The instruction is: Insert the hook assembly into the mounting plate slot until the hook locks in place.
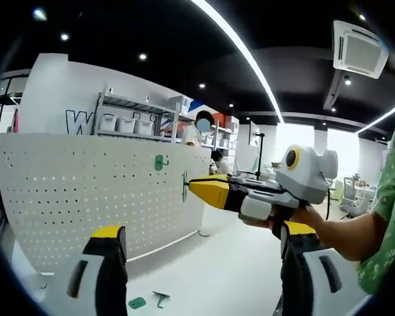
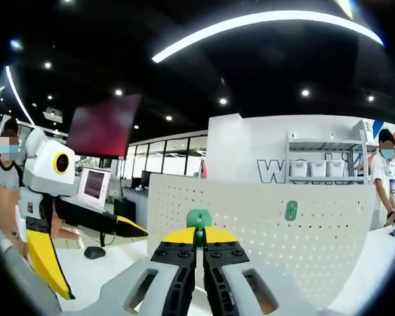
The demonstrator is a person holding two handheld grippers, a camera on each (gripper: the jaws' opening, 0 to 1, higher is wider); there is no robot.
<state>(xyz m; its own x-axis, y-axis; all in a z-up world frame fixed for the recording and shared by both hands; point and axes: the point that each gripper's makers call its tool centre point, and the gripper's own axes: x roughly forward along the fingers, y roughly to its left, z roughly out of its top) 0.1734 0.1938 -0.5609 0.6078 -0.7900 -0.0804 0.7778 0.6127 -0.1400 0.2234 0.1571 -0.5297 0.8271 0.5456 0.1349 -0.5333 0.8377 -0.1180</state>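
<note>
A white perforated mounting plate (image 1: 85,191) stands upright on the table, with one green hook (image 1: 160,162) fixed on its face. My right gripper (image 1: 199,187) comes in from the right, held by a hand, and is shut on a second green hook assembly (image 1: 184,186) whose end is at the plate's surface. In the right gripper view that hook (image 2: 199,219) sticks up between the closed yellow jaws of the right gripper (image 2: 199,238), with the plate (image 2: 250,224) and the fixed hook (image 2: 290,210) behind. My left gripper (image 1: 203,230) is open and holds nothing; it stands left of the plate (image 2: 102,263).
On the white table (image 1: 210,276) lie a small green piece (image 1: 137,303) and a loose metal hook (image 1: 161,299) near the left jaw. Shelving (image 1: 128,118) with bins stands behind the plate. A laptop (image 2: 94,185) and people are farther off.
</note>
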